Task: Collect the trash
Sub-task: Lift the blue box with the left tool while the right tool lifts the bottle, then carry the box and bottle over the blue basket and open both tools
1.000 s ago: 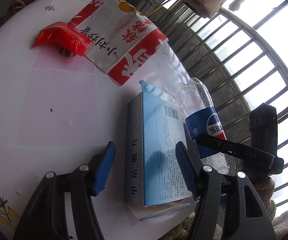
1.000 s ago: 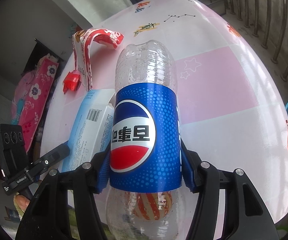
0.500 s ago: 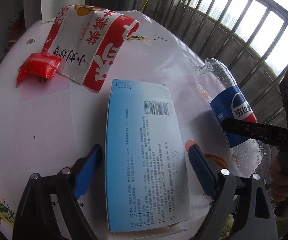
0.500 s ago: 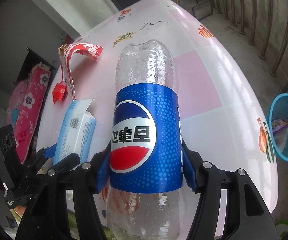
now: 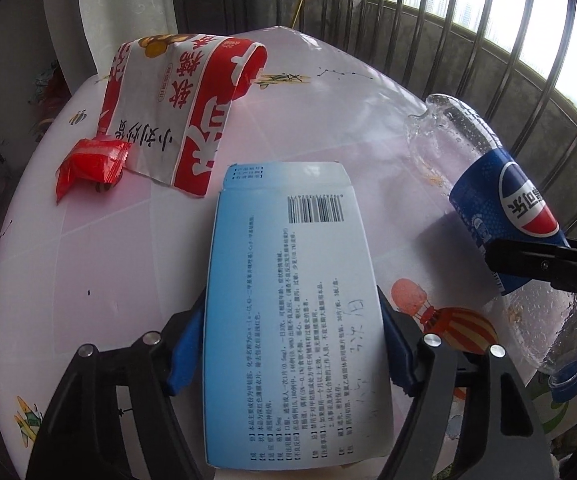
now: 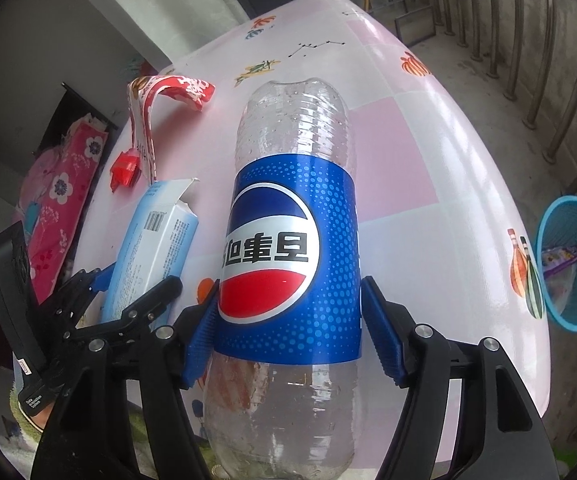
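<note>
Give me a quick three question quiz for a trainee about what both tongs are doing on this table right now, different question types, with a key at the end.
1. True or false: the left tongs are shut on the blue box.
2. Multiple choice: what do the right tongs hold? A) a red wrapper B) a soda bottle C) a paper cup
3. Fill in: on the floor beside the table stands a blue ____ with some trash already in it.

Key
1. True.
2. B, the soda bottle; the red wrapper lies on the table by the red and white bag.
3. Basket.
</note>
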Demonstrator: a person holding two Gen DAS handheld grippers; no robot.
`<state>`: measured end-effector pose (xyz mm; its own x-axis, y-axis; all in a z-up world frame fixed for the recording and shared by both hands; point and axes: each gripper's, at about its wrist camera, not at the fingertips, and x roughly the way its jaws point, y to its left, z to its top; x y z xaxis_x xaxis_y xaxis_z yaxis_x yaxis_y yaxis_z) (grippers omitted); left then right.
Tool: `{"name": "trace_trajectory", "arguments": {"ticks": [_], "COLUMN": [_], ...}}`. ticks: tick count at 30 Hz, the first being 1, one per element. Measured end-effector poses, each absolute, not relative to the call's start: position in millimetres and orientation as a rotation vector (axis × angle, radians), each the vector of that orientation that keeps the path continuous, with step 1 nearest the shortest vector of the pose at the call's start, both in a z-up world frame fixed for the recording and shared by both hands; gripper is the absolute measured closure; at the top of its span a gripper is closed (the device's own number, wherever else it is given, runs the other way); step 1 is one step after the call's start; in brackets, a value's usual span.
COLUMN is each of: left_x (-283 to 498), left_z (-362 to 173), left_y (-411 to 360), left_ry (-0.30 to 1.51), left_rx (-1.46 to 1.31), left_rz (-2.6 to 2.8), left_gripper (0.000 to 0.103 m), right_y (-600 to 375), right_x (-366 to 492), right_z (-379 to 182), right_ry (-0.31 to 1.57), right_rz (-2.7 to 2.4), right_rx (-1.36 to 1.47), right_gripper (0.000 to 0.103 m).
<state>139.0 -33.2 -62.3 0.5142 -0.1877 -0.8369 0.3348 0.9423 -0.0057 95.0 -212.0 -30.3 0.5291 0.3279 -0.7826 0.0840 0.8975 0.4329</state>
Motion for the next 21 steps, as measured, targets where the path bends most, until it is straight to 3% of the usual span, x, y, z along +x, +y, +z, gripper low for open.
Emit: {"name": "trace_trajectory", "arguments": {"ticks": [21], "left_x": [113.6], "left_z": [-28.2], "left_y": [-34.7], "left_ry": [0.855], "left_rx": [0.211], "left_rz": [-0.277], "left_gripper": [0.032], "right_y": [-244.8], "right_x": [68.2], "right_z": [-22.1], "right_ry": [0.93], "right_rz": [0.199], "right_rx": [0.622], "right_gripper": [0.047]}}
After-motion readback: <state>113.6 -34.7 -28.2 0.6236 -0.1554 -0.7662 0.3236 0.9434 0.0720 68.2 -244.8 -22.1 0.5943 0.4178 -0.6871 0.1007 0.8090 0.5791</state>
